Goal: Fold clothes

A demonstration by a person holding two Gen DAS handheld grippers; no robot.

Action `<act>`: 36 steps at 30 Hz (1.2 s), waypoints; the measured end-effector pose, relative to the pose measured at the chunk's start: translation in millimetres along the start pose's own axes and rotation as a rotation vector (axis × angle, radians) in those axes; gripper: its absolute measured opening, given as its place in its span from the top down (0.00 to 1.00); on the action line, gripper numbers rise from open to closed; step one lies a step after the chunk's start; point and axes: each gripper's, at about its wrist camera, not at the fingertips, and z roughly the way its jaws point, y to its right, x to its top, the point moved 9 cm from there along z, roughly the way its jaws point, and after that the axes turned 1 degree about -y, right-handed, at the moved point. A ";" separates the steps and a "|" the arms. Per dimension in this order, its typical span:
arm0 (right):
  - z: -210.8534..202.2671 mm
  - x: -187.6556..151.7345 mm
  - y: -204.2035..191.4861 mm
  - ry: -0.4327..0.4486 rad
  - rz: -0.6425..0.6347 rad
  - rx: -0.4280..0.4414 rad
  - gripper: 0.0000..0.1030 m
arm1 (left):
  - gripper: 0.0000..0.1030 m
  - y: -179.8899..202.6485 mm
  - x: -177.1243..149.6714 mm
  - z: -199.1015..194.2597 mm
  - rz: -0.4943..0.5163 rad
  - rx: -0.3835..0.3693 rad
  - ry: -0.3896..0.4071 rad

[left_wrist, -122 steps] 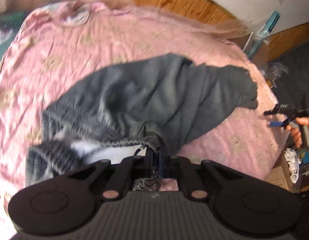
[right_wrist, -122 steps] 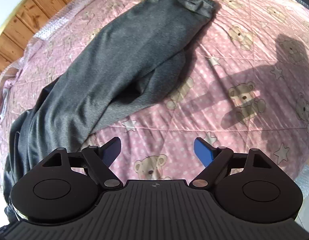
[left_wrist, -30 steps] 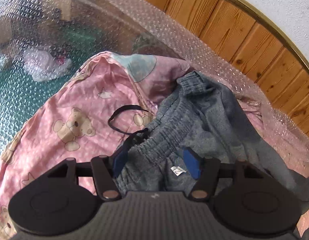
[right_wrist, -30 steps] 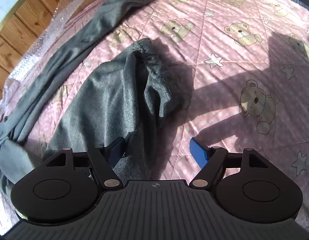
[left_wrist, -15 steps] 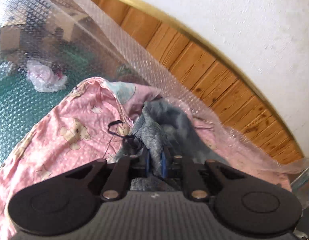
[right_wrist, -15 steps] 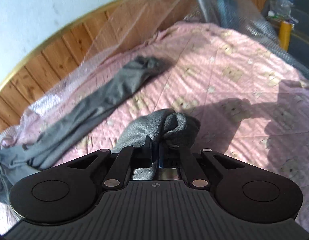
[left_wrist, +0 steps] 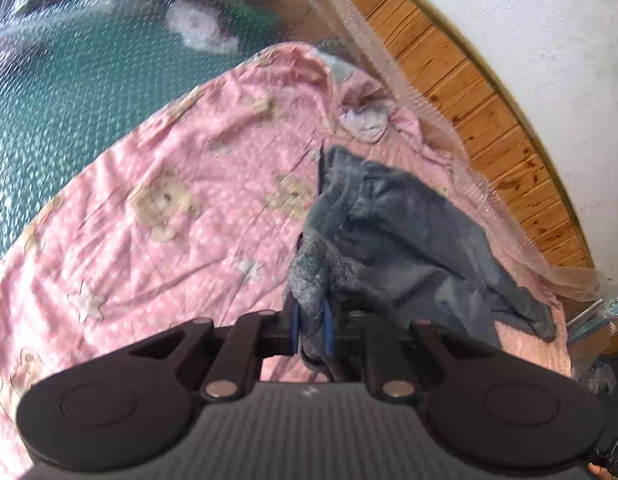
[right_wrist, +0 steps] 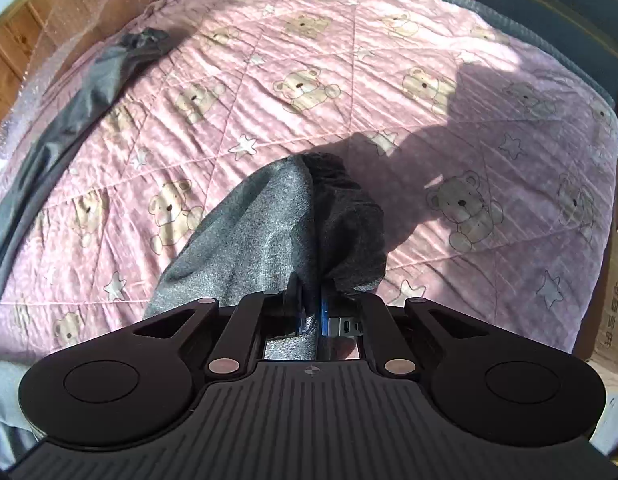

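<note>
Grey sweatpants (left_wrist: pixel 393 216) lie on a pink bear-print quilt (left_wrist: pixel 157 216) spread over the bed, bunched along the quilt's far edge beside a wood-panelled wall (left_wrist: pixel 497 112) draped with bubble wrap (left_wrist: pixel 393 76). The left gripper (left_wrist: pixel 311 326) is clenched on a thick ribbed fold of the sweatpants, its 2 blue pads squeezing the cloth just above the quilt. In the right wrist view, 1 trouser leg (right_wrist: pixel 85 92) runs along the quilt's far left edge, while the other leg's cuff end (right_wrist: pixel 337 216) is raised over the quilt's middle, pinched in the right gripper (right_wrist: pixel 311 312), its jaws nearly together on the fabric. A cardboard box (right_wrist: pixel 613 300) sits off the quilt's right edge.
</note>
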 end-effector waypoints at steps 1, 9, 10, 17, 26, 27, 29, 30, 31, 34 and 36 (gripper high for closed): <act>-4.0 7.0 -4.4 0.010 -0.017 -0.001 0.94 | 0.89 5.0 8.8 -7.0 0.005 -0.021 0.031; -16.4 65.6 3.0 0.152 0.263 0.198 0.38 | 0.89 -18.3 4.7 7.0 -0.002 0.098 -0.023; -16.5 61.4 4.5 0.143 0.249 0.202 0.38 | 0.89 -20.0 -1.4 8.7 0.007 0.107 -0.037; -6.6 -5.2 -20.5 0.041 0.064 0.281 0.34 | 0.89 -27.4 -24.5 12.2 -0.002 0.132 -0.064; 38.9 28.7 -22.9 0.107 -0.184 0.117 0.32 | 0.89 -11.2 -12.4 15.0 0.058 0.162 -0.054; 44.8 31.6 -23.7 0.089 -0.209 0.139 0.44 | 0.89 -7.5 -10.5 16.2 0.066 0.158 -0.053; 47.9 36.3 -25.1 0.048 -0.238 0.177 0.93 | 0.89 3.2 1.8 14.0 0.055 0.129 -0.024; 38.8 42.1 -26.7 0.050 -0.232 0.217 0.96 | 0.89 10.8 13.0 8.1 0.047 0.109 0.010; 21.9 53.0 -27.3 0.068 -0.197 0.281 0.98 | 0.89 18.4 24.4 2.1 0.038 0.088 0.044; -56.6 102.6 -19.6 0.190 -0.052 0.464 0.99 | 0.89 46.0 63.8 -31.5 0.025 0.012 0.148; -106.2 134.0 -9.5 0.263 0.027 0.559 0.99 | 0.89 54.8 76.1 -47.5 0.045 0.007 0.171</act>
